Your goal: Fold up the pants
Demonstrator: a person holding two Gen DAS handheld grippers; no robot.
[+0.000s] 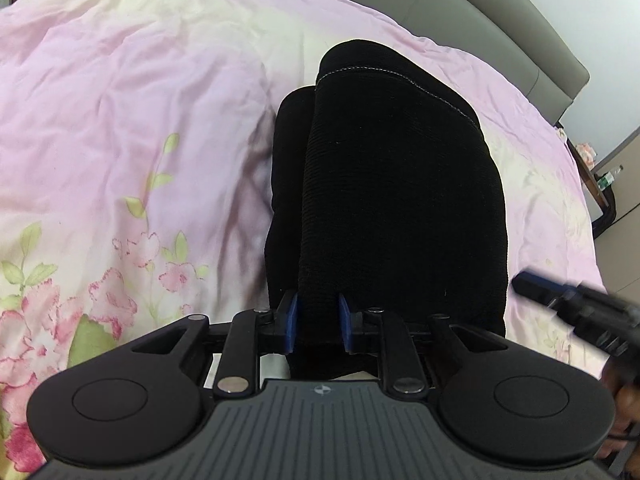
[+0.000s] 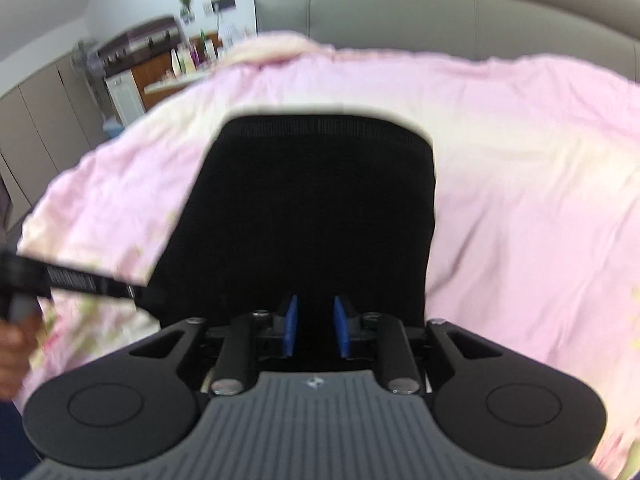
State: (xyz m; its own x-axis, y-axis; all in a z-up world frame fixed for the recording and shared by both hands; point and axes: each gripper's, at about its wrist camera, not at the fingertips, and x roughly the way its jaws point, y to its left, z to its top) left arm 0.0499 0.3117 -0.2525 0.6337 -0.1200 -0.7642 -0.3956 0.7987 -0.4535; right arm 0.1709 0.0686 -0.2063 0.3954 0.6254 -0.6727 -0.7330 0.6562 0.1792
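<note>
Black pants (image 1: 400, 180) lie folded into a thick, narrow bundle on a pink floral quilt (image 1: 120, 120). A stitched hem shows at the far end. My left gripper (image 1: 318, 316) is shut on the near edge of the bundle, with black fabric filling the gap between its blue pads. In the right wrist view the pants (image 2: 320, 208) look wider, with a ribbed band at the far end. My right gripper (image 2: 316, 320) is shut on their near edge, cloth between the pads. Each gripper shows at the edge of the other's view: right gripper (image 1: 560, 300), left gripper (image 2: 80, 284).
The quilt (image 2: 520, 200) covers a bed with a grey padded headboard (image 2: 440, 12) behind it. Beyond the bed's left side stand cabinets and a brown desk with bottles (image 2: 160, 68). A person's hand (image 2: 12, 352) shows at the left edge. A small table (image 1: 600, 184) stands past the bed's right side.
</note>
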